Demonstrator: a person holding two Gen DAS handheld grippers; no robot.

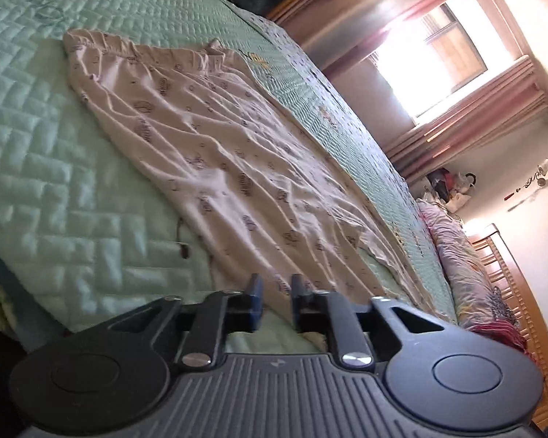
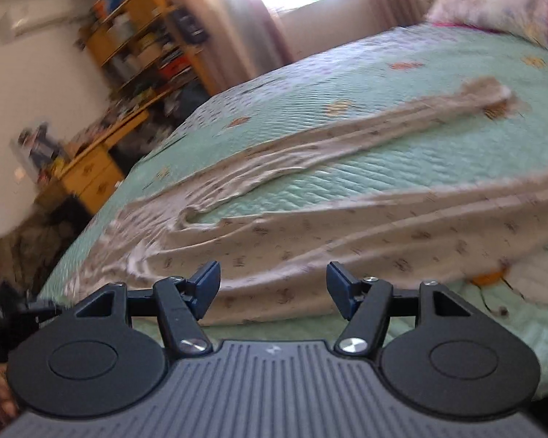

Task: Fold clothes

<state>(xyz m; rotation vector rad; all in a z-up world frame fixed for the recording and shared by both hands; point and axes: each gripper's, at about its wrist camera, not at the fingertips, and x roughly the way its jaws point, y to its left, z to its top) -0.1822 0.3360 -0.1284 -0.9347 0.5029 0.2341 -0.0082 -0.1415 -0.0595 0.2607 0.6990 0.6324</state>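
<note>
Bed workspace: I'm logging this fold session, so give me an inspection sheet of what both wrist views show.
Surface: green quilted bedspread, covering the bed.
Job's things: printed pajama pants spread flat, wrinkled, not yet folded; the two legs lie apart in the right wrist view.
Clutter: crumpled floral bedding at the head of the bed.
Grippers: left gripper narrowly open at the pants' hem, whether it touches cloth unclear; right gripper wide open near the waist end, holding nothing.
Cables: nothing seen.
Surroundings: bright window with curtains, crowded yellow shelves, wooden headboard.
</note>
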